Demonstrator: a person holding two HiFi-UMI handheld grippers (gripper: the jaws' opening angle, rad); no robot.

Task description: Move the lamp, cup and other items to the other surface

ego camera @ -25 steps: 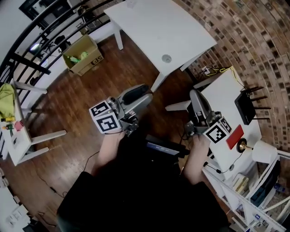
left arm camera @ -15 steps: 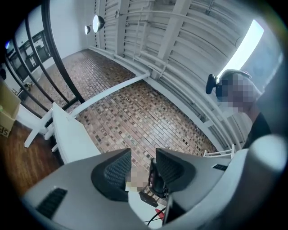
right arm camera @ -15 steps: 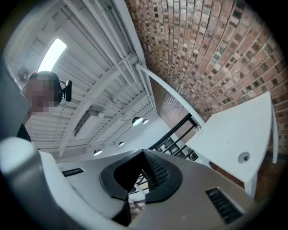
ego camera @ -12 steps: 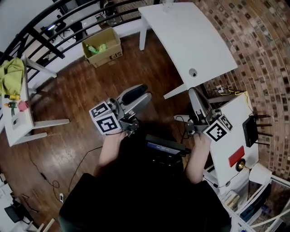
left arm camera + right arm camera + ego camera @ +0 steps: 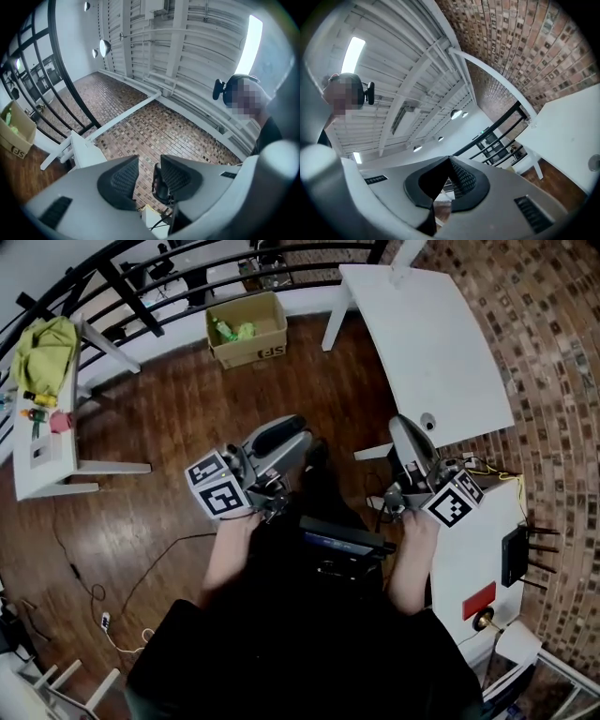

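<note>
Closest in, the left gripper (image 5: 149, 176) is holding its jaws apart with nothing between them, having just been narrowing them. The right gripper (image 5: 446, 180) is keeping its pads pressed together, empty. Off to its right, the lamp (image 5: 514, 643) is standing on the small white table (image 5: 464, 549), near a flat red item (image 5: 479, 600) and a black router (image 5: 516, 556). The lamp is likely handling light but top-heavy, with a fragile shade. Gripping low by its brass base (image 5: 484, 620) looks safest. Farther off, the large white desk (image 5: 431, 334) is waiting.
</note>
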